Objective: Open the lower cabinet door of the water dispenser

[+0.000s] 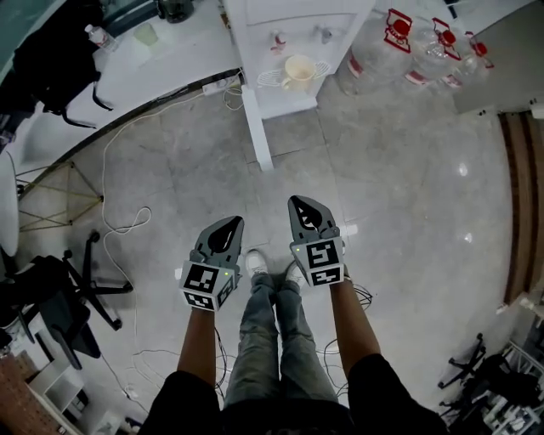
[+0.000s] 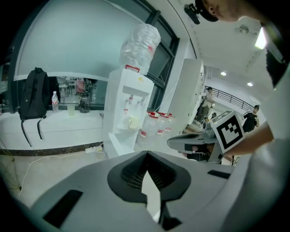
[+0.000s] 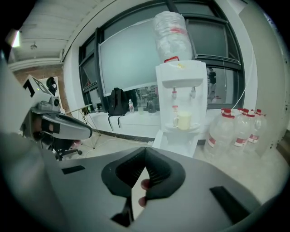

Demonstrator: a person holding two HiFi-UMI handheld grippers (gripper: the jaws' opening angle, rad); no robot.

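A person is standing well back from the tall white plastic water dispenser [image 1: 293, 51], whose narrow white lower cabinet door [image 1: 257, 127] is already jutting open. The opening step looks done, and any further swing is calling for a step closer. The grey left gripper [image 1: 231, 223] and grey right gripper [image 1: 302, 204] are hanging clenched, grasping nothing.

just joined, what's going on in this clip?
A person stands facing a water dispenser with a gripper in each hand. The left gripper and right gripper are both shut with nothing between the jaws, held out in front of the body and well clear of the dispenser. The dispenser's lower door looks swung open toward the person. A cup sits on its tray.
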